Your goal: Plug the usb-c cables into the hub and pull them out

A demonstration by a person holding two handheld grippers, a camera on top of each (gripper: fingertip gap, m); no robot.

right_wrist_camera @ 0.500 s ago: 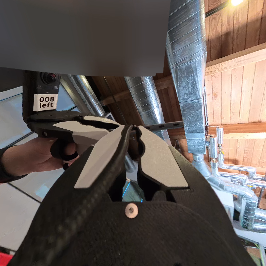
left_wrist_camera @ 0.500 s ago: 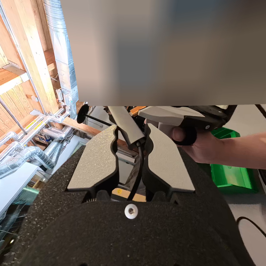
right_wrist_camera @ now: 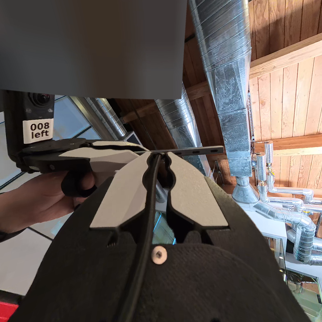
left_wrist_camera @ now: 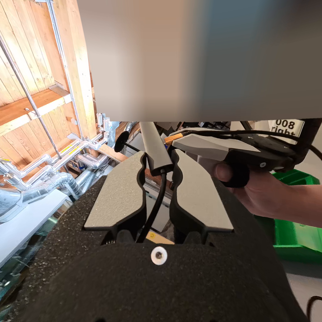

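Observation:
My left gripper (left_wrist_camera: pixel 158 154) is shut on the lower end of a grey bar-shaped hub (left_wrist_camera: pixel 153 144). The hub's own black cable (left_wrist_camera: pixel 156 200) hangs down between the fingers. My right gripper (left_wrist_camera: pixel 174 139) comes in from the right, shut on an orange usb-c plug (left_wrist_camera: pixel 172 139) whose tip is at the hub's side. I cannot tell whether it is seated. In the right wrist view, my right gripper (right_wrist_camera: pixel 160 154) pinches the black usb-c cable (right_wrist_camera: pixel 149 200) against the edge-on hub (right_wrist_camera: pixel 195 151), which shows several ports. The left gripper (right_wrist_camera: pixel 97 153) is to its left.
A green bin (left_wrist_camera: pixel 296 235) sits behind the person's hand (left_wrist_camera: pixel 261 196). A loose black cable (left_wrist_camera: pixel 311 303) lies on the white surface at lower right. Both views point upward at wooden beams, silver ducts (right_wrist_camera: pixel 226 69) and pipes (left_wrist_camera: pixel 52 167). A red object (right_wrist_camera: pixel 7 306) is at lower left. Only a small space, under 4 cm, lies between the two pairs of fingers.
Both views have tilted a little. In the right wrist view the black cable now runs down between the right fingers, where none showed before. The plug stays at the hub's side.

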